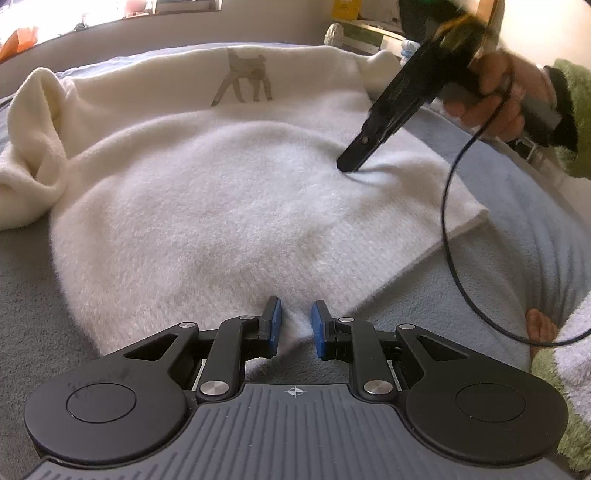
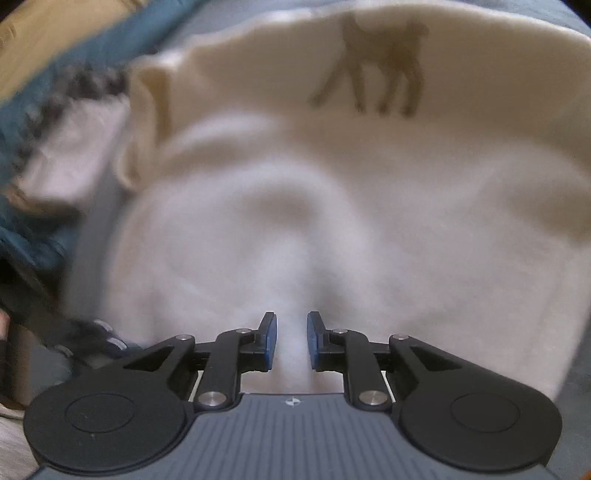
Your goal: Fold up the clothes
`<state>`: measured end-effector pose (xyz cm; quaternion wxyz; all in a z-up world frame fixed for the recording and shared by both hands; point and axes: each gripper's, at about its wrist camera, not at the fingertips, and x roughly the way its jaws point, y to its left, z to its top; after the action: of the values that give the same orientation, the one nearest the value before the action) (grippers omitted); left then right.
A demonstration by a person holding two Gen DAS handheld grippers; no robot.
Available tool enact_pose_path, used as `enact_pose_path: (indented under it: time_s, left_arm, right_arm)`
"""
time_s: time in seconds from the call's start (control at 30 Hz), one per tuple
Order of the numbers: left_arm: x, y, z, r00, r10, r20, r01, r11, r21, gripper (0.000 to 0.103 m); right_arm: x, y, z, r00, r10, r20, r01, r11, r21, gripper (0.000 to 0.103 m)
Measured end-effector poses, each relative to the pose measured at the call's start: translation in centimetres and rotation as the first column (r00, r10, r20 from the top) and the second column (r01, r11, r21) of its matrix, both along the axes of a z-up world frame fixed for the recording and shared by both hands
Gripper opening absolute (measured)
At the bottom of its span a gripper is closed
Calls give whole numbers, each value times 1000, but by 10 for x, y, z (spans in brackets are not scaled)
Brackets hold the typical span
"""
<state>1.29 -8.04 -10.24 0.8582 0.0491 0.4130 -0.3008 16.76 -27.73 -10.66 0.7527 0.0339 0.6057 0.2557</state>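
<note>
One garment is shown: a cream-white fuzzy sweater (image 1: 207,206) spread flat on a blue-grey blanket (image 1: 498,266). No container holding anything can be made out; only blurred boxes (image 1: 364,29) are seen at the far edge in the left wrist view. A single grey-brown animal figure (image 1: 245,75) is knitted into the upper part of the sweater. One sleeve (image 1: 33,147) is bunched in loose folds at the left side, and a ribbed hem (image 1: 369,258) is seen along the near right edge.

Two grippers are counted. The left gripper (image 1: 296,328) is placed at the near corner of the hem, its jaws parted with a ridge of fabric lying between the blue pads (image 1: 275,325); whether the pads touch it cannot be told. The right gripper (image 2: 291,341) is pressed into the middle of the sweater, where radiating creases are raised; its jaws are likewise parted with a ridge of fabric between them. It is held by a hand (image 1: 495,99) emerging from a green sleeve (image 1: 576,122), and one black cable (image 1: 454,221) is looped from it.
</note>
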Motion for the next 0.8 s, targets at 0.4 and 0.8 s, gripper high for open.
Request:
enact_pose_path:
  time_s: [0.4,0.8]
  left_arm:
    - [0,0,2,1000,-8,-3,8,1000,5,18]
    - [2,-2,1,1000,-13,-8,13,1000,16,18]
  right_arm:
    - [41,-77,-14,947,-321,-1,320,944,78,24]
    - [24,-108,1,955,-296,20,294,953,70,15]
